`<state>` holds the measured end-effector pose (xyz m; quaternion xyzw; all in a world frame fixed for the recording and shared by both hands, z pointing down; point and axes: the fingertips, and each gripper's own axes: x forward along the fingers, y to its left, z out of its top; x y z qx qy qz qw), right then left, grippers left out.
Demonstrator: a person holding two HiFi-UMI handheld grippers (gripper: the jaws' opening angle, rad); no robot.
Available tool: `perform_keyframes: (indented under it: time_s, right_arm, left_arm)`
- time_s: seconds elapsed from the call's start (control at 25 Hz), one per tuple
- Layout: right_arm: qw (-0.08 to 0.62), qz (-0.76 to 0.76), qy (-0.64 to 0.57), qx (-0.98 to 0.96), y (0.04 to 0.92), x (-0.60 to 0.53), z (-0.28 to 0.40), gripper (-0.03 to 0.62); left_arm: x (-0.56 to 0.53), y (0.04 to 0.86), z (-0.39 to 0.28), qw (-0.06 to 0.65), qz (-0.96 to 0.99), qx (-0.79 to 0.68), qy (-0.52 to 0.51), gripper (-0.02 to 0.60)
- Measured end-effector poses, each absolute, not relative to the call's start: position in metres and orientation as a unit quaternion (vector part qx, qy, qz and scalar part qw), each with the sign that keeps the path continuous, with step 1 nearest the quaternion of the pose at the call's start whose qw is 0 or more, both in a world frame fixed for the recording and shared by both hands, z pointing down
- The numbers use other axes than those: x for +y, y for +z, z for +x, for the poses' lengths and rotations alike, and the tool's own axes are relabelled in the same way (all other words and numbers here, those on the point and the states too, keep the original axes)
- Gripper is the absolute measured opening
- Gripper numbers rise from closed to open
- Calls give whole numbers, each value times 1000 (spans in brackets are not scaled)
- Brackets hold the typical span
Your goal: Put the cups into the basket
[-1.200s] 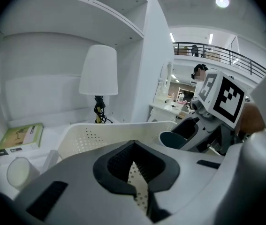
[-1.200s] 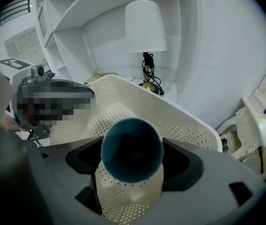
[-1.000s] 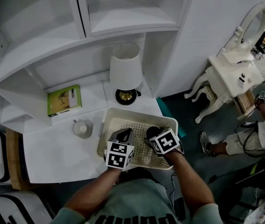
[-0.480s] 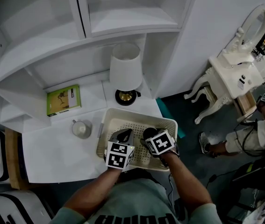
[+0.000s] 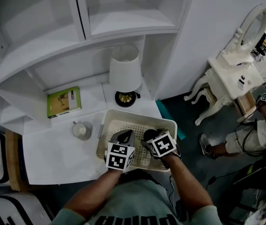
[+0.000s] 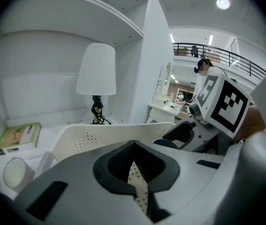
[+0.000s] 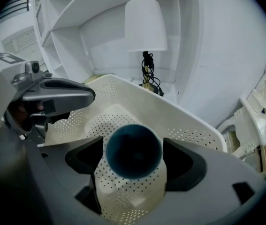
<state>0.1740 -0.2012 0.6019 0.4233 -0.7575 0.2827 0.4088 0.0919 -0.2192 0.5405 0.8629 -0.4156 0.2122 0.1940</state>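
Note:
A cream perforated basket (image 5: 140, 115) stands on the white table, near its front right. My right gripper (image 5: 148, 136) hangs over the basket's inside, shut on a dark teal cup (image 7: 133, 149) whose opening faces the camera; the basket's floor and wall (image 7: 189, 125) show around it. Close to the left of it, my left gripper (image 5: 123, 136) is also over the basket, its jaws shut with nothing between them (image 6: 135, 172). A white cup (image 5: 82, 129) stands on the table left of the basket, and appears again as the white cup (image 6: 16, 172) in the left gripper view.
A lamp (image 5: 125, 71) with a white shade stands behind the basket, under the shelves. A green book (image 5: 64, 101) lies at the back left. A white wall panel (image 6: 151, 55) rises to the right of the lamp. A person sits at the far right on the floor (image 5: 259, 135).
My right gripper with the dark cup has shifted slightly left, closer to the left gripper, over the basket. The left gripper has stayed in place.

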Motion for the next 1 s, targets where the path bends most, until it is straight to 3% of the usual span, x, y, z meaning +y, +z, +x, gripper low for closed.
perform_keyframes:
  time_s: [0.6,0.64,0.76,1.0]
  right_arm:
    - [307,461,219,-803,519,-178,156,380]
    - [300,461,215,-807,514,-176,152,366]
    - [283,463,200,-816,502,-170,136,201]
    - [261,447,178,-837,490,-159,92,56]
  left_arm:
    - [-205,509,66,185,863,-437,172,8]
    - [-202,507,61,185,862,-441,170,8]
    - [-193,504,45,189,857,-452,162,8]
    - [-177,495,5,187,844,-480,150,8]
